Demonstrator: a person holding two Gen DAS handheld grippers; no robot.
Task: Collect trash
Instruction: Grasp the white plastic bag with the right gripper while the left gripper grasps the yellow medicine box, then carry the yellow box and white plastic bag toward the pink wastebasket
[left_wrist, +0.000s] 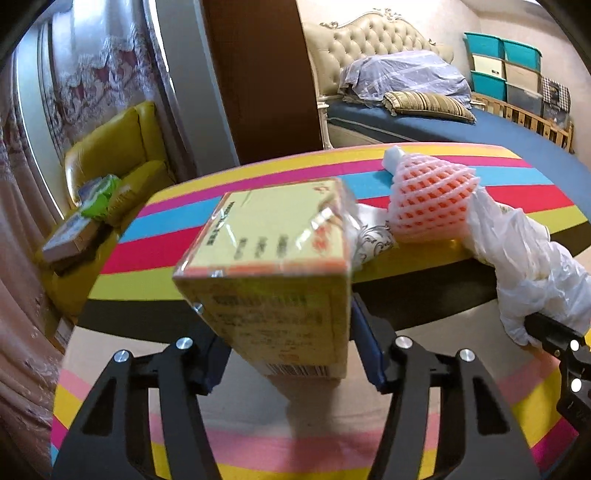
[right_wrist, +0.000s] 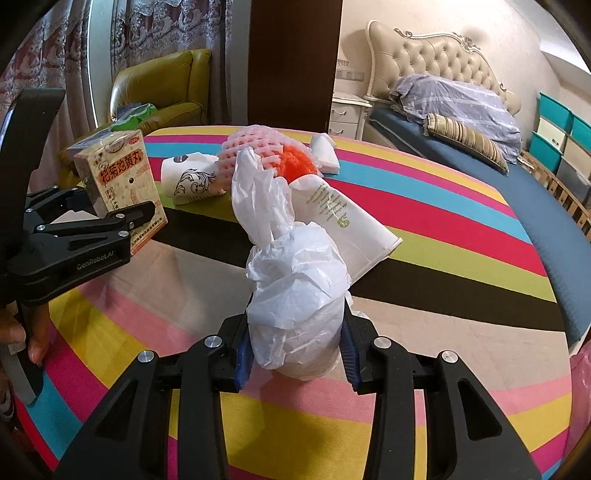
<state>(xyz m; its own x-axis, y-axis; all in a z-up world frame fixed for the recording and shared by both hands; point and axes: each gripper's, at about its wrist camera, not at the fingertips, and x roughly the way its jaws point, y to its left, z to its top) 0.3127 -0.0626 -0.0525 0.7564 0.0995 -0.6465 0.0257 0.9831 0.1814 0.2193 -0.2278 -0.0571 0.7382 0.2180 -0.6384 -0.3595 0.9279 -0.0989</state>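
Left wrist view: left gripper (left_wrist: 284, 354) closed on a yellow carton (left_wrist: 273, 266), film-wrapped, held tilted above the striped worktop (left_wrist: 177, 236); carton sealed, contents not visible. Beyond it on the worktop, a pink foam fruit net (left_wrist: 432, 199) with a white foam piece (left_wrist: 392, 157) just behind. A printed paper cup (left_wrist: 373, 236) lies on its side between carton and net, mostly hidden. At right, a crumpled white plastic bag (left_wrist: 532, 266) runs to the right gripper, whose black tip shows at the frame edge. Yellow armchair (left_wrist: 118, 155) far left holds a green packet and flat boxes. Bed (left_wrist: 480, 125) behind, with stacked teal and beige storage bins (left_wrist: 506, 66) at its far side.

Right wrist view: right gripper (right_wrist: 295, 350) closed on the white plastic bag (right_wrist: 295, 288), bunched and standing up between the pads; what is inside, cannot tell. Behind the bag, a larger white paper cup (right_wrist: 347, 221) lies on its side, mouth toward the camera's right, interior not in view. The printed paper cup (right_wrist: 192, 179) also lies tipped, touching the foam net (right_wrist: 258, 147), which surrounds something orange (right_wrist: 301, 162). Left gripper (right_wrist: 88, 221) at left, clamping the carton (right_wrist: 118, 177) off the worktop (right_wrist: 443, 229).
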